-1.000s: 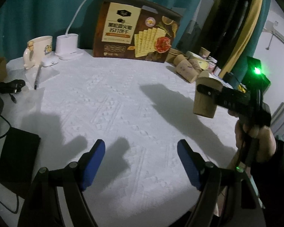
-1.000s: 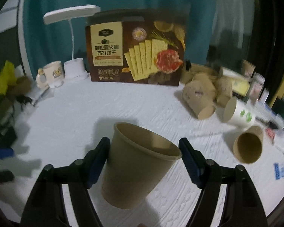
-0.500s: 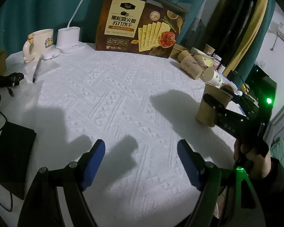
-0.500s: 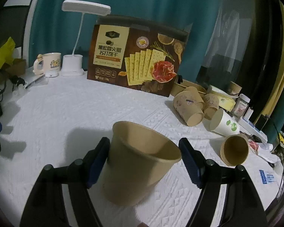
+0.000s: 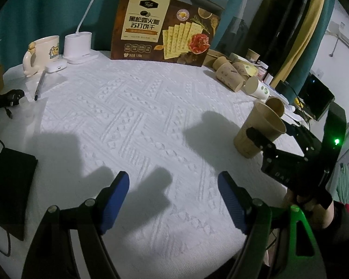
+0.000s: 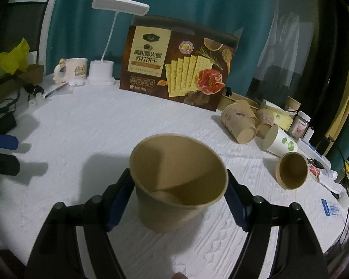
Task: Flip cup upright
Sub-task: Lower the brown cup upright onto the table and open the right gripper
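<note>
Right gripper (image 6: 180, 186): blue pads on either side of a brown paper cup (image 6: 178, 181), mouth up, slightly tilted, base down on the white textured cloth of the counter (image 6: 104, 127). Its jaws have just been easing apart a little; the pads sit at the cup's wall, and whether they still press cannot be told for sure, though they look in contact. In the left wrist view the same cup (image 5: 259, 132) stands near the counter's right edge with the right gripper's black finger across its side, a hand (image 5: 309, 200) below on the grip. Left gripper (image 5: 173, 200): jaws spread, nothing between them, hovering over bare cloth near the front edge. Farther out: a heap of paper cups lying on their sides (image 6: 246, 123) toward the right rear, one white with green dots (image 6: 280, 143), one brown cup lying alone (image 6: 292, 174) at the right edge. Along the back edge, a cracker box (image 6: 179, 62) upright, a white desk lamp (image 6: 102, 72), a cream mug (image 6: 73, 69). A pen (image 5: 39, 84) and a black flat object (image 5: 9, 193) lie at the left edge.
</note>
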`<state>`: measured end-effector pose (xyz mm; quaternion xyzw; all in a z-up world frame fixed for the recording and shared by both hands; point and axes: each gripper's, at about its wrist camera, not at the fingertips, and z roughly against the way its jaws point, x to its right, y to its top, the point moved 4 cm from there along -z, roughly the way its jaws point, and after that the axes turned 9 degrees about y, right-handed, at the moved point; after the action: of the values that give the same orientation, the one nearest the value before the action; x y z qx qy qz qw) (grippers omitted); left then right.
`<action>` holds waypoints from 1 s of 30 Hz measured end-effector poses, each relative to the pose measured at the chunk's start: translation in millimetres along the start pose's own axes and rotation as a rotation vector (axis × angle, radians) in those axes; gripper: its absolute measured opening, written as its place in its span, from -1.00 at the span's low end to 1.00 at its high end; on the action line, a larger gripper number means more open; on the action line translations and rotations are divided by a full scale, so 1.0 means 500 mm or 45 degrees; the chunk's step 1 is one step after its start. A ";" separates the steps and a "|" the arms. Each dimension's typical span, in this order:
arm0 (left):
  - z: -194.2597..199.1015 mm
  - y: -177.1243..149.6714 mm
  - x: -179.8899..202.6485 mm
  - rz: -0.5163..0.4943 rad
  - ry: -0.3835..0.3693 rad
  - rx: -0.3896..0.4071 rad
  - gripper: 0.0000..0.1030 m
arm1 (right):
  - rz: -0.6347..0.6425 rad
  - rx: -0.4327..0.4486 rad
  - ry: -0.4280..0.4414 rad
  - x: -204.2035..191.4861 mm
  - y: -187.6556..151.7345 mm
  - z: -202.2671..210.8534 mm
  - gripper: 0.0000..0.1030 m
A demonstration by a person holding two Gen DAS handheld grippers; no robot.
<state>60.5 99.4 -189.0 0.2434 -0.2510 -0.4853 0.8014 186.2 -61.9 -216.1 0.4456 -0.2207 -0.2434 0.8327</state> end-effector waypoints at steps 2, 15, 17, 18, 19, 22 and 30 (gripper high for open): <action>0.003 -0.002 0.002 -0.006 -0.001 0.001 0.52 | -0.016 -0.009 0.010 -0.002 -0.004 0.002 0.43; 0.028 -0.024 0.023 -0.058 -0.010 0.018 0.52 | -0.188 -0.061 0.060 0.014 -0.049 0.043 0.47; 0.031 -0.029 0.029 -0.074 -0.007 0.021 0.52 | -0.211 -0.067 0.057 0.018 -0.058 0.054 0.47; 0.032 -0.031 0.032 -0.083 -0.005 0.022 0.52 | -0.226 -0.069 0.054 0.020 -0.063 0.061 0.47; 0.033 -0.033 0.037 -0.095 -0.003 0.023 0.52 | -0.240 -0.069 0.051 0.022 -0.068 0.069 0.47; 0.040 -0.039 0.054 -0.134 0.000 0.035 0.52 | -0.293 -0.075 0.035 0.032 -0.086 0.094 0.47; 0.072 -0.043 0.105 -0.217 -0.042 0.088 0.52 | -0.471 -0.095 -0.026 0.084 -0.133 0.171 0.47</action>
<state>44.7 38.1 -166.6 0.2834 -0.2592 -0.5466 0.7441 155.3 -173.5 -223.2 0.4448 -0.1344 -0.4051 0.7874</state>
